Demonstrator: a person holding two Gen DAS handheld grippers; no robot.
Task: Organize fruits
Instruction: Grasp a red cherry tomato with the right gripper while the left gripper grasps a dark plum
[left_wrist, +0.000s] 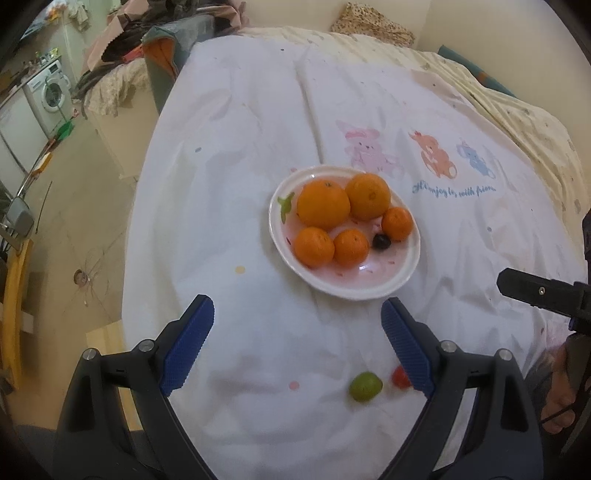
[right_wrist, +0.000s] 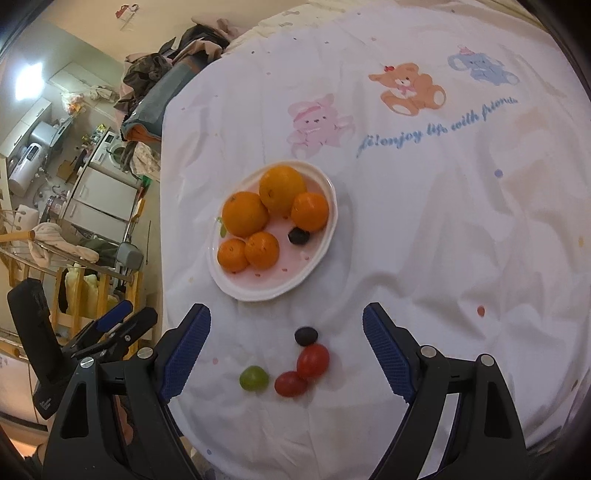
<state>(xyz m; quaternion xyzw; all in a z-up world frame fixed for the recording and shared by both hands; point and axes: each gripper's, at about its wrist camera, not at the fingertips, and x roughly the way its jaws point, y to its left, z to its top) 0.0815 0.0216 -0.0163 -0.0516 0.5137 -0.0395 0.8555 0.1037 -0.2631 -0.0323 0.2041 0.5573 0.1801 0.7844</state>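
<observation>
Both grippers hang over the bed with nothing between their blue pads: the left gripper (left_wrist: 297, 319) has its jaws wide apart, and so does the right gripper (right_wrist: 286, 325). Just ahead of the right one, loose on the white quilt (right_wrist: 443, 240), lie a green grape (right_wrist: 253, 378), two cherry tomatoes (right_wrist: 313, 361) touching each other, and a dark grape (right_wrist: 306, 335). Farther out sits the pink plate (right_wrist: 258, 288), holding five oranges (right_wrist: 245, 214) and another dark fruit (right_wrist: 298, 236).
</observation>
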